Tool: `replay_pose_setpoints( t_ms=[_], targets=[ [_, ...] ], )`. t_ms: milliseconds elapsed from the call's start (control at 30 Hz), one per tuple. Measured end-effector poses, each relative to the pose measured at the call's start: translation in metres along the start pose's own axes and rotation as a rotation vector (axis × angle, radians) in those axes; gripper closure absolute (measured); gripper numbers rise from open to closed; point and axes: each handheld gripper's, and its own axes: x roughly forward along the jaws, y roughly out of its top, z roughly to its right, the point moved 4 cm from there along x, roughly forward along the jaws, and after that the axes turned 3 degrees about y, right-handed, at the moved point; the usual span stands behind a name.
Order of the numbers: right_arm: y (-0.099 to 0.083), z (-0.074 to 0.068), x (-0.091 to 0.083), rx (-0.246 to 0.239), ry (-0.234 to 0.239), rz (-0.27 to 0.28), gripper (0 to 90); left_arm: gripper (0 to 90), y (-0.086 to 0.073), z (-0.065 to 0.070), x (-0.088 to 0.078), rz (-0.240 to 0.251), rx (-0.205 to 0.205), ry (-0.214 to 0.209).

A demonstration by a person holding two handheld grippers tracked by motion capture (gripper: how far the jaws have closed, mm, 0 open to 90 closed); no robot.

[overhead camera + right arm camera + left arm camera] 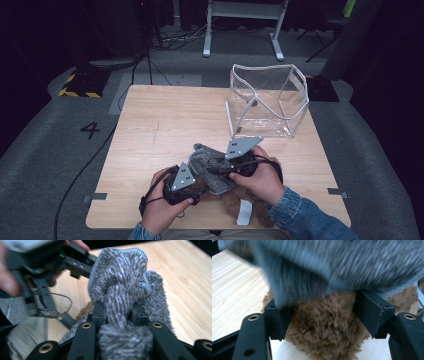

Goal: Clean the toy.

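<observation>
A brown plush toy (pixel 231 201) lies at the table's near edge, partly under a grey fuzzy cloth (pixel 214 169). My left gripper (pixel 199 183) has the brown plush (pixel 324 332) between its jaws, both pads against the fur, with the blurred grey cloth (pixel 337 262) draped over it. My right gripper (pixel 216 169) reaches in from the right and is shut on a bunched fold of the grey cloth (pixel 120 272), lifted off the table. In the right gripper view the left gripper (pixel 75 265) is at upper left and a bit of brown fur (pixel 83 308) peeks out under the cloth.
A clear plastic bag (pixel 267 100) with white trim stands open at the back right of the wooden table (pixel 165 115). A white tag (pixel 244 212) lies by the plush at the front edge. Cables and a white frame are on the floor beyond.
</observation>
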Motion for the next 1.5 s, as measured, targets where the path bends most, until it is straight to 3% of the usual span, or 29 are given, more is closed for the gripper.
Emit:
replay_pose_setpoints(
  t_ms=[100,233,300,400,500,667,933,1067,1167,1300,1400,1500],
  targets=[
    [-0.011,0.007,0.01,0.027,-0.008,-0.059,70.7,34.8,-0.001,0.005,0.009,-0.049,0.042,-0.002],
    [-0.02,0.01,0.003,0.041,-0.039,-0.074,70.6,36.6,0.001,0.006,0.012,-0.04,0.013,-0.01],
    [-0.026,0.013,-0.006,0.033,-0.07,-0.073,70.6,37.4,0.001,0.007,0.013,-0.043,0.008,-0.012],
    [-0.036,0.017,-0.016,0.067,-0.085,-0.065,70.7,38.2,0.001,0.008,0.014,-0.025,0.004,-0.015],
    [-0.055,0.027,-0.041,0.119,-0.136,-0.059,70.9,39.7,0.002,0.008,0.015,-0.02,-0.001,-0.012],
    [-0.076,0.038,-0.07,0.161,-0.192,-0.047,71.4,40.0,0.002,0.007,0.015,-0.009,-0.015,-0.016],
    [-0.113,0.051,-0.1,0.249,-0.266,-0.056,72.0,40.2,0.002,0.006,0.015,0.009,-0.015,-0.024],
    [-0.133,0.058,-0.116,0.276,-0.337,-0.117,72.3,39.4,0.003,0.004,0.012,0.016,-0.012,-0.003],
    [-0.139,0.059,-0.128,0.283,-0.369,-0.105,72.4,38.0,0.003,0.002,0.009,0.031,-0.043,0.001],
    [-0.12,0.045,-0.146,0.235,-0.388,-0.002,72.4,40.1,0.004,0.0,0.002,0.051,-0.06,0.004],
    [-0.092,0.028,-0.147,0.174,-0.337,0.07,72.4,41.1,0.004,0.0,-0.003,0.061,-0.055,0.014],
    [-0.063,0.006,-0.134,0.103,-0.273,0.101,72.2,40.0,0.004,0.001,-0.006,0.065,-0.057,0.018]
  ],
)
